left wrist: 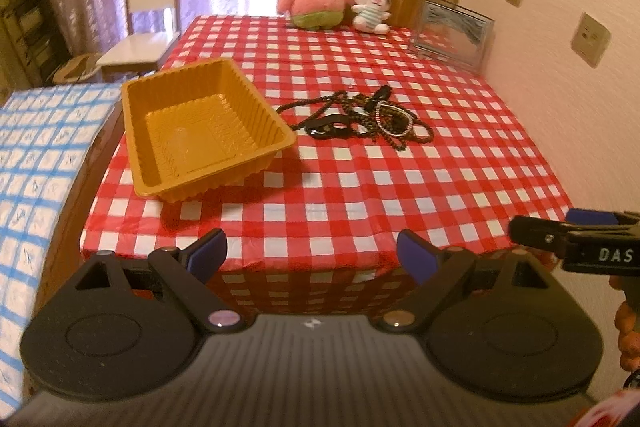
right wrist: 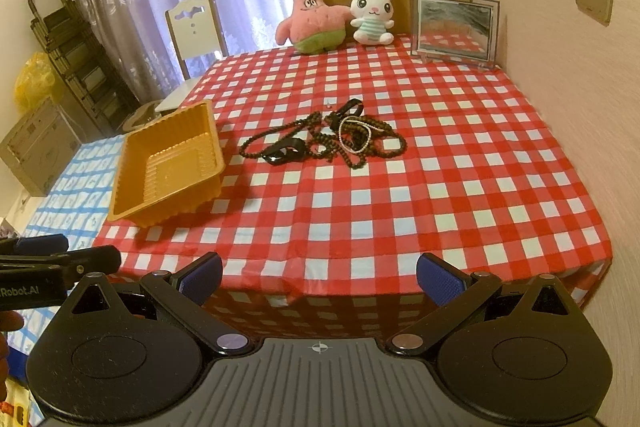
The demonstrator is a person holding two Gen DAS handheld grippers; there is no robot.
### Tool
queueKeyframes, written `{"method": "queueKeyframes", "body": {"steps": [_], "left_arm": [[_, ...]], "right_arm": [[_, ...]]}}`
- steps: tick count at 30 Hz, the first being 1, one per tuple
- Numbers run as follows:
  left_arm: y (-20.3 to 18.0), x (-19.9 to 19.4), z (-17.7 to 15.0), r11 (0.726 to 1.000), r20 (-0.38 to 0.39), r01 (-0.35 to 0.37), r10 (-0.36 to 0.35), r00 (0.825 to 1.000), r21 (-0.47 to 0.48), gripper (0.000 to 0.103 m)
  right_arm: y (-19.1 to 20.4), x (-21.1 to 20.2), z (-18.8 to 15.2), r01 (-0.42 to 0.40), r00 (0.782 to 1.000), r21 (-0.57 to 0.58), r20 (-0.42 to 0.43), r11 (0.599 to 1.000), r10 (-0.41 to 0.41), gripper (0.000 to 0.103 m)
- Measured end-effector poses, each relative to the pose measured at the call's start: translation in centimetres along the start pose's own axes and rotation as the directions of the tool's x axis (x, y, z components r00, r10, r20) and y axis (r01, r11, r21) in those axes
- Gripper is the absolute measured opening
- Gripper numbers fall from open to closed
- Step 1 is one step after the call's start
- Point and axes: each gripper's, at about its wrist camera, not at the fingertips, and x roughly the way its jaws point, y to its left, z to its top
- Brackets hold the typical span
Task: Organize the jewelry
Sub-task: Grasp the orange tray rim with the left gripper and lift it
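The jewelry pile (left wrist: 360,119) lies in a loose tangle on the red checked tablecloth (left wrist: 400,195), a little right of centre in the left wrist view and just above centre in the right wrist view (right wrist: 324,139). It is dark beaded strands knotted around a black band (left wrist: 326,131) and a pale beaded bracelet (left wrist: 394,119); how many separate pieces there are I cannot tell. The heap's long axis runs across the frame, left to right. Just beside its left end, apart from it, sits the empty orange tray (left wrist: 136,131), seen at left of centre in both views (right wrist: 124,179).

Both grippers hang at the near table edge, well short of the pile, fingers spread wide with nothing between them. From the left gripper (left wrist: 312,255) the jewelry lies ahead and slightly right, and the tray ahead and left. From the right gripper (right wrist: 320,279) the pile lies almost straight ahead, its right end, with the pale bracelet, on that side. So the right gripper looks better lined up for a first pick, and the carry to the tray would run leftward across the cloth. Plush toys (right wrist: 320,15) and a framed picture (right wrist: 454,27) stand at the far edge, well clear
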Motion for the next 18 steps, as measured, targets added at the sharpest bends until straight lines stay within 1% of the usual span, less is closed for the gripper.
{"method": "queueKeyframes", "body": {"steps": [3, 6, 8, 9, 12, 14, 18], "left_arm": [[1.2, 1.2, -1.0, 0.996, 0.026, -0.045, 0.047, 0.999, -0.072, 0.091], [2.7, 2.6, -2.1, 0.981, 0.061, -0.103, 0.114, 0.992, -0.163, 0.084], [3.8, 3.8, -3.0, 0.964, 0.077, -0.148, 0.169, 0.983, -0.222, 0.083], [4.4, 4.4, -3.3, 0.954, 0.074, -0.164, 0.188, 0.979, -0.252, 0.081], [6.0, 5.9, -3.8, 0.926, 0.085, -0.189, 0.228, 0.97, -0.326, 0.08], [6.9, 6.8, -3.8, 0.912, 0.097, -0.2, 0.25, 0.963, -0.359, 0.08], [8.6, 8.7, -3.6, 0.883, 0.126, -0.234, 0.309, 0.943, -0.407, 0.08]], "right_arm": [[-1.8, 1.3, 0.6, -0.011, 1.0, 0.028, -0.007, 1.0, 0.012, 0.103], [-3.1, 2.6, 0.9, -0.002, 1.0, 0.034, -0.009, 0.999, 0.002, 0.103], [-4.0, 3.6, 1.2, -0.001, 1.0, 0.033, -0.001, 0.999, 0.001, 0.103], [-4.3, 4.0, 1.3, 0.005, 1.0, 0.034, 0.003, 0.999, -0.005, 0.103], [-5.2, 5.7, 1.8, 0.015, 1.0, 0.042, 0.009, 0.999, -0.015, 0.103], [-5.4, 6.8, 2.2, 0.018, 1.0, 0.051, -0.001, 0.999, -0.018, 0.103], [-5.3, 8.8, 3.3, -0.005, 1.0, 0.057, -0.01, 0.998, 0.005, 0.103]]}}
